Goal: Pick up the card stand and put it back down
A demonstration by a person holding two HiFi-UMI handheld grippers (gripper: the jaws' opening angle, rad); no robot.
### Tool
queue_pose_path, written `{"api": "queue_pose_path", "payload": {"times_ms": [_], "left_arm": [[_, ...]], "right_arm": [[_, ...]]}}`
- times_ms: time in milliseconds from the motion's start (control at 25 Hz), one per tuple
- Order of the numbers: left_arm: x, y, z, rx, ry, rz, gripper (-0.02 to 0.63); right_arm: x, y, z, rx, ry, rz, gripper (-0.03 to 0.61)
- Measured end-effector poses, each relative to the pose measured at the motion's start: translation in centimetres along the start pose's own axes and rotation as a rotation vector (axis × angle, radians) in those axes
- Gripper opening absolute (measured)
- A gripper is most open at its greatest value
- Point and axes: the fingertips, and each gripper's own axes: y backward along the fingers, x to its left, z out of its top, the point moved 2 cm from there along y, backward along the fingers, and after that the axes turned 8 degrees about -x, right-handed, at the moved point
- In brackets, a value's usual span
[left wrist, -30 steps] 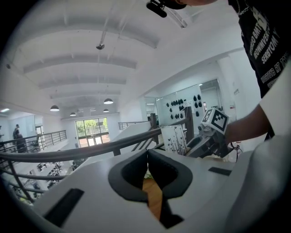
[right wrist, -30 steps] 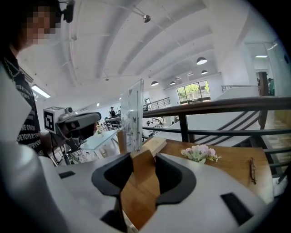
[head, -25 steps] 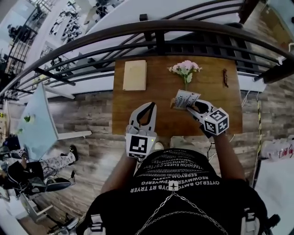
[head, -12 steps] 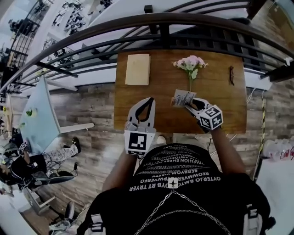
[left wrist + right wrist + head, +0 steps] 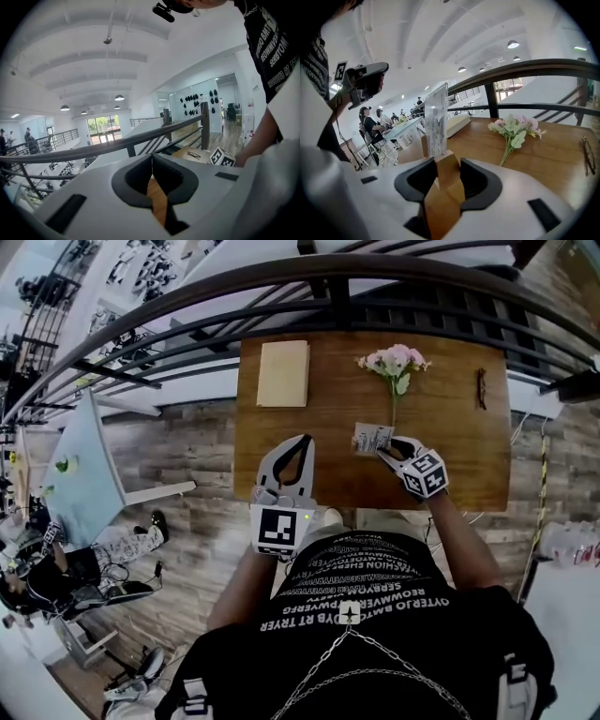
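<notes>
Wooden base of card stand clamped in right gripper, jaws pressed on both its sides; clear panel upright, rising at 12 o'clock. In head view: stand at 10 o'clock from that gripper, over table mid-front, flowers at 12. Contact w/ tabletop not readable. Next, prob.: straight down, base flat, then release. Left gripper at 9 o'clock of stand, well apart, jaws together, empty.

Brown table, pink flowers, cream book, tan card stand
</notes>
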Motion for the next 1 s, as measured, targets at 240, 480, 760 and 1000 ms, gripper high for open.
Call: {"api": "queue_pose_path", "payload": {"times_ms": [240, 480, 760, 1000], "left_arm": [[1.2, 0.1, -0.8, 0.025, 0.004, 0.029, 0.028], [1.7, 0.9, -1.5, 0.050, 0.004, 0.045, 0.028], [2.0, 2.7, -2.6, 0.071, 0.015, 0.053, 0.028], [2.0, 4.5, -2.1, 0.051, 0.000, 0.047, 0.028]], "right_arm": [[-1.4, -1.3, -2.2, 0.019, 0.012, -0.035, 0.169], [-2.2, -1.8, -4.5, 0.043, 0.070, -0.050, 0.170], [-2.6, -2.8, -6.8, 0.090, 0.133, -0.063, 0.172], [-2.7, -3.0, -8.0, 0.105, 0.132, -0.076, 0.175]]}}
